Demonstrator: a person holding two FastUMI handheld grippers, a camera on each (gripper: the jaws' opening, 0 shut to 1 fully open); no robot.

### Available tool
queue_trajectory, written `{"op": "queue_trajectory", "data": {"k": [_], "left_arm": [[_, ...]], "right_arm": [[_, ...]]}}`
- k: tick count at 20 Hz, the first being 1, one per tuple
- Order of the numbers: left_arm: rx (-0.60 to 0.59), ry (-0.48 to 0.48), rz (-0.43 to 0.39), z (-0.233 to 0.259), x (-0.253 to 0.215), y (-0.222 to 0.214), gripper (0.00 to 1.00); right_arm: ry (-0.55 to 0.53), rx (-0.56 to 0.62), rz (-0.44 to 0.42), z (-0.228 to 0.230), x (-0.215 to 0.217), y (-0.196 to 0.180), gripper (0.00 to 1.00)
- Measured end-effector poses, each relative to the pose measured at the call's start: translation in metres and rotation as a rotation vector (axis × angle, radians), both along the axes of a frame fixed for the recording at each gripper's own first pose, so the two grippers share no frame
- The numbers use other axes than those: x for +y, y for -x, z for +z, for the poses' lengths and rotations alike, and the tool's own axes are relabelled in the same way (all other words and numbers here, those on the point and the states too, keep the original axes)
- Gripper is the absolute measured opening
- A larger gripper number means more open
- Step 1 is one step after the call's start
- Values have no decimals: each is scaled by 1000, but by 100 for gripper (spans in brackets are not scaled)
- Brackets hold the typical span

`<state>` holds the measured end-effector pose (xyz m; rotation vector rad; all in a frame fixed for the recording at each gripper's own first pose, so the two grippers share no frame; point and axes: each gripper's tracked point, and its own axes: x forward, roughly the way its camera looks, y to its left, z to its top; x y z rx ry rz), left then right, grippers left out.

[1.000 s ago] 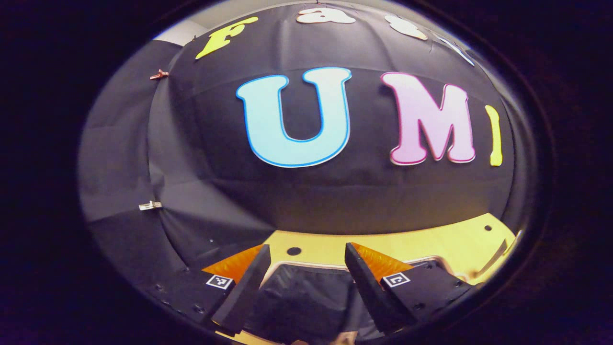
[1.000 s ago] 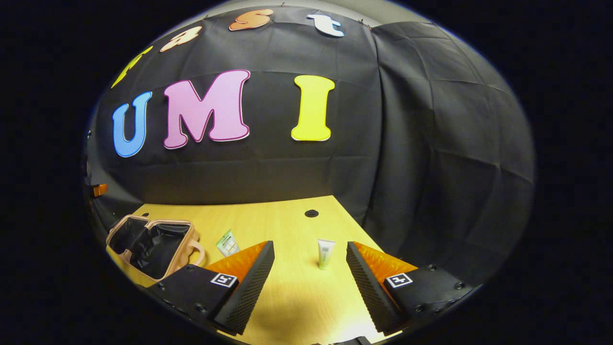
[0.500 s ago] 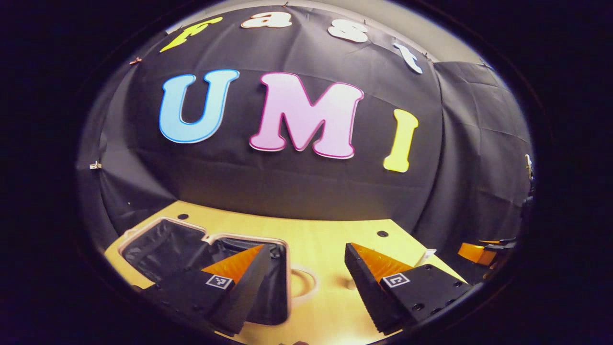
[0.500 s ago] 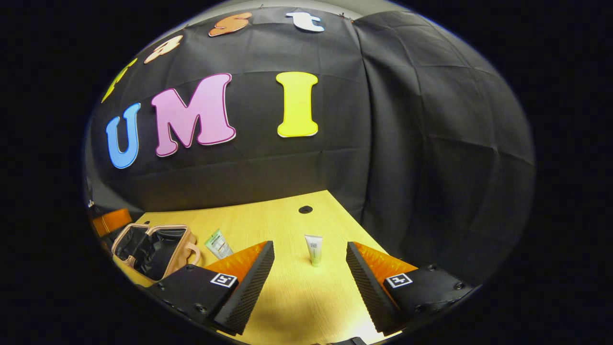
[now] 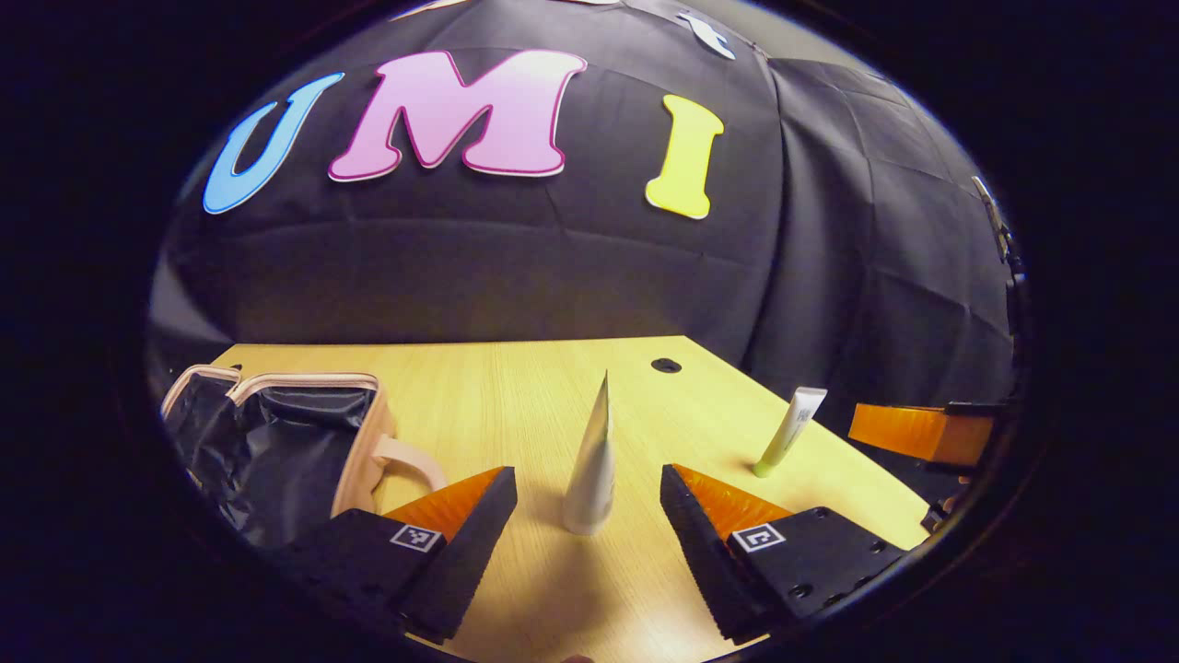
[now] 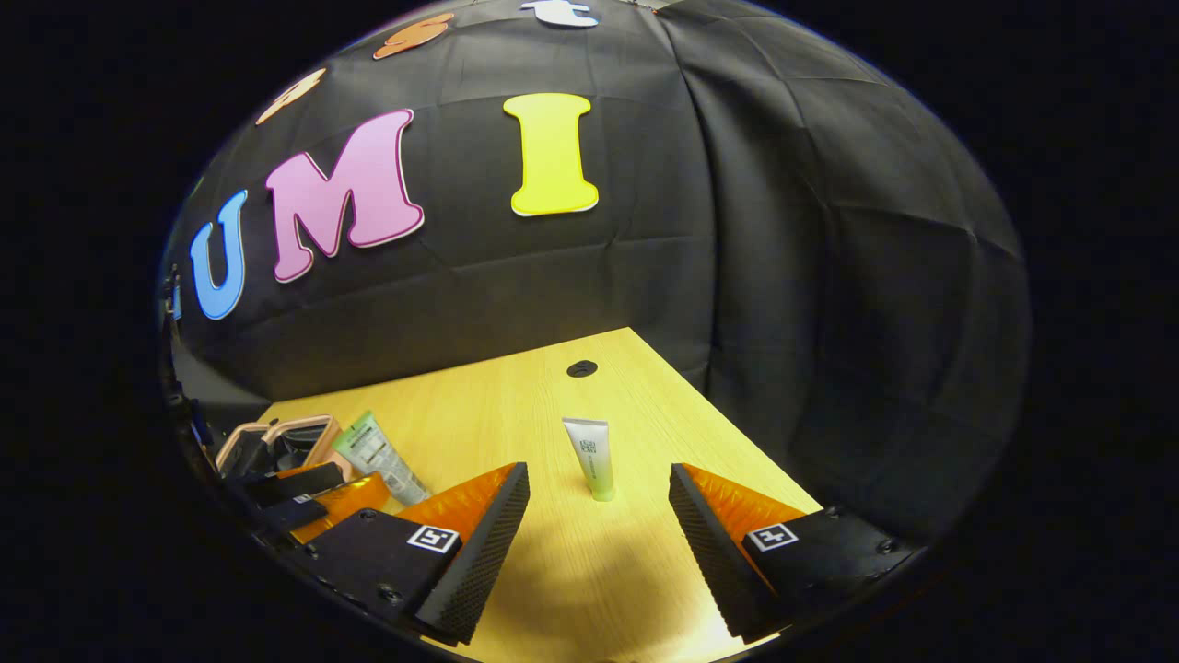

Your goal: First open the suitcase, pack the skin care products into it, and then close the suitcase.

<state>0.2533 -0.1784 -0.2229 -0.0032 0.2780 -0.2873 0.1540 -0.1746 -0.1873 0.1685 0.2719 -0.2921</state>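
1. The left claw (image 5: 585, 502) is hanging wide open and holding nothing, with a white tube (image 5: 591, 460) standing on its cap just ahead between the fingers; it should be closing low on the body, gently, since the tube looks easy to tip.
2. The right claw (image 6: 597, 506) is likewise gaping empty, facing a green-capped tube (image 6: 591, 457) on the table (image 6: 516, 405).
3. The suitcase (image 5: 276, 442) is lying open at the left, its handle (image 5: 405, 458) beside the approach path.

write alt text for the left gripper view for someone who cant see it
The open left gripper faces a white tube standing upright on a wooden table. An open suitcase with dark lining lies to its left, and a second tube stands tilted further right.
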Motion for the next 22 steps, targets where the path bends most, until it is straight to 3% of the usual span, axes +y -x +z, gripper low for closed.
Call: {"op": "queue_trajectory", "data": {"k": [7,10,12,14,18,20,21,22], "left_arm": [[65,-40,-5,-33,-26,-49,96],[97,-63,29,-47,-23,-56,72],[110,-60,44,-49,-18,-59,70],[113,-50,47,-51,-18,-59,48],[113,-59,55,-52,-17,-60,46],[114,-63,55,-52,-17,-60,46],[114,-64,54,-52,-17,-60,47],[115,-64,52,-52,-17,-60,47]], "right_arm": [[-42,48,-22,-32,-11,-46,97],[-77,80,-23,-51,-11,-64,97],[-69,102,-26,-63,-14,-75,97],[-37,106,-32,-68,-20,-86,97],[17,135,-40,-82,-29,-98,97],[63,140,-41,-85,-33,-102,91],[72,140,-38,-85,-32,-105,80],[77,138,-36,-86,-32,-105,75]]}}
